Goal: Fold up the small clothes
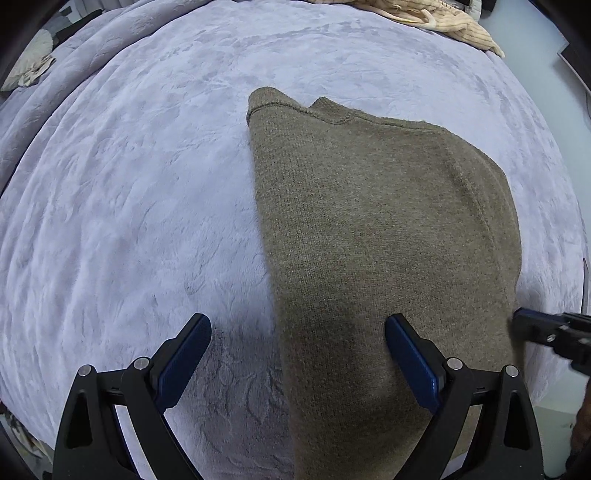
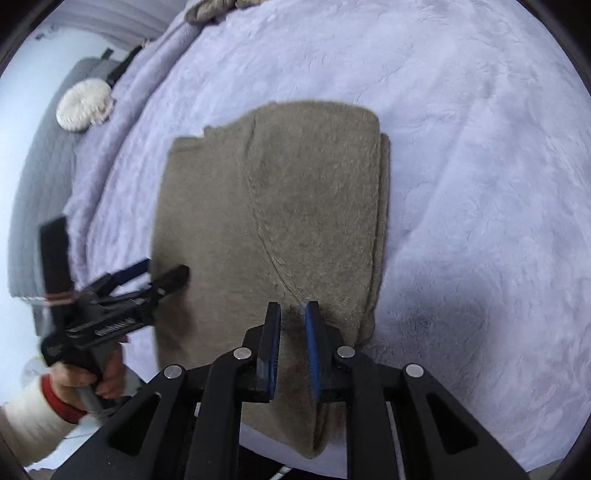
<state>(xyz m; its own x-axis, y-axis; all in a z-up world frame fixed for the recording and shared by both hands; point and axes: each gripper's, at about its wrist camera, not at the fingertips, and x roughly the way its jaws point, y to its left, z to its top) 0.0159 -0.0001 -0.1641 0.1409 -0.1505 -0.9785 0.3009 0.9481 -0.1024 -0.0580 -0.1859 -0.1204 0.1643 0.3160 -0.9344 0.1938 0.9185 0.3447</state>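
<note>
Olive-brown knit sweater (image 1: 384, 229); lilac plush blanket (image 1: 140, 206); blue gripper pads (image 1: 412, 360); cream ribbed garment (image 1: 447, 22).

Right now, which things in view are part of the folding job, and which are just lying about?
In the job:
- brown knit garment, partly folded
- left gripper, open
- right gripper, nearly closed

Lying about:
- lilac blanket underneath
- cream knit garment
- round white cushion

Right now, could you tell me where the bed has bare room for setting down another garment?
Bare lilac blanket lies left of the olive sweater, and more on its right. It is crowded above the sweater's near end, where the left gripper and right gripper hover.
</note>
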